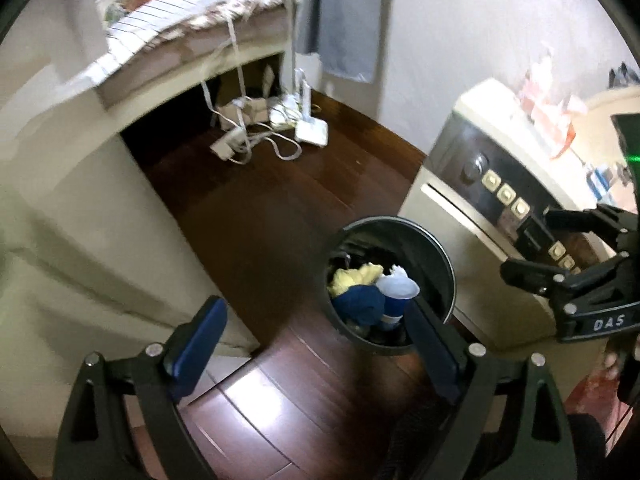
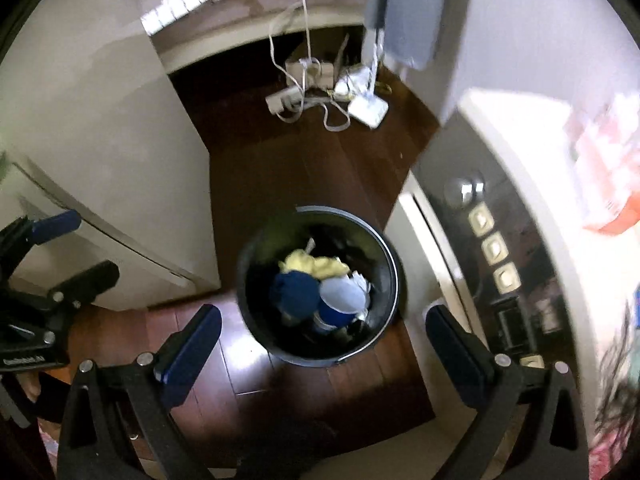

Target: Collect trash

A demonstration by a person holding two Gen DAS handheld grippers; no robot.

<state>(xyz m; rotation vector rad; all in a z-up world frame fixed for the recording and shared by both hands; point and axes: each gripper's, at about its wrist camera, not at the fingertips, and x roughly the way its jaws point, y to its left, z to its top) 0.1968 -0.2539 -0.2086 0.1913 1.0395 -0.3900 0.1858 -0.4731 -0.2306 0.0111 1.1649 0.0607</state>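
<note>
A round black bin (image 1: pixel 442 252) (image 2: pixel 256 280) stands on the dark wood floor. Inside lie a crumpled yellow piece (image 1: pixel 352 276) (image 2: pixel 316 264), a dark blue bundle (image 1: pixel 360 302) (image 2: pixel 296 292) and a blue paper cup (image 1: pixel 394 296) (image 2: pixel 340 304) with a white inside. My left gripper (image 1: pixel 314 320) is open and empty, up above the floor just left of the bin; the right wrist view shows it at the far left (image 2: pixel 76 248). My right gripper (image 2: pixel 322 318) hangs open and empty straight over the bin, and appears at the right edge (image 1: pixel 520 252) of the left wrist view.
A cream appliance (image 1: pixel 480 184) with a knob and a row of buttons stands right of the bin, pink packets (image 1: pixel 552 108) on top. A cream cabinet (image 1: pixel 80 220) is on the left. A power strip and white cables (image 1: pixel 240 144) lie on the floor beyond, under a cloth-covered ledge (image 1: pixel 192 12).
</note>
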